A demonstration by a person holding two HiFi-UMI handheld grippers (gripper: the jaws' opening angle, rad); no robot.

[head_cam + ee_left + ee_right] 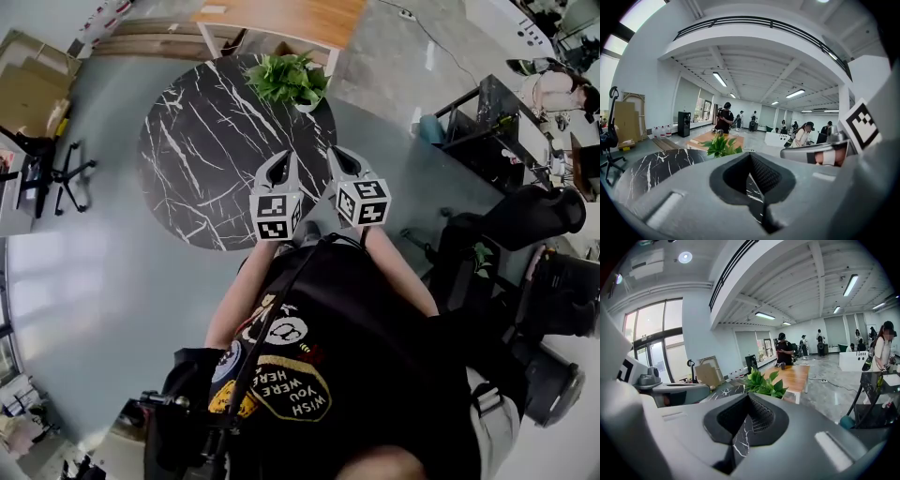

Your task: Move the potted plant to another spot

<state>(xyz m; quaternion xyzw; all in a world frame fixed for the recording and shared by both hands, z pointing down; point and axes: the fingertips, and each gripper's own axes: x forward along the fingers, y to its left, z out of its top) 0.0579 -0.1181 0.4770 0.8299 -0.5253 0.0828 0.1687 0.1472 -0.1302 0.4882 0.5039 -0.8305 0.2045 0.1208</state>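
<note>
The potted plant (289, 77), leafy green in a white pot, stands at the far right edge of the round black marble table (187, 159). My left gripper (291, 155) and right gripper (335, 152) hang side by side over the table's near edge, close to my body and well short of the plant. Both are shut with nothing between their jaws. In the left gripper view the plant (721, 145) shows beyond the shut left gripper (751, 155), slightly to its left. In the right gripper view the plant (764, 383) sits just past the shut right gripper (749, 395).
A wooden table (281, 19) stands right behind the marble one. An office chair (56, 173) and cardboard boxes (33, 75) are at the left. A black desk (497, 131) and black chairs (534, 216) crowd the right. Several people stand far back in the hall.
</note>
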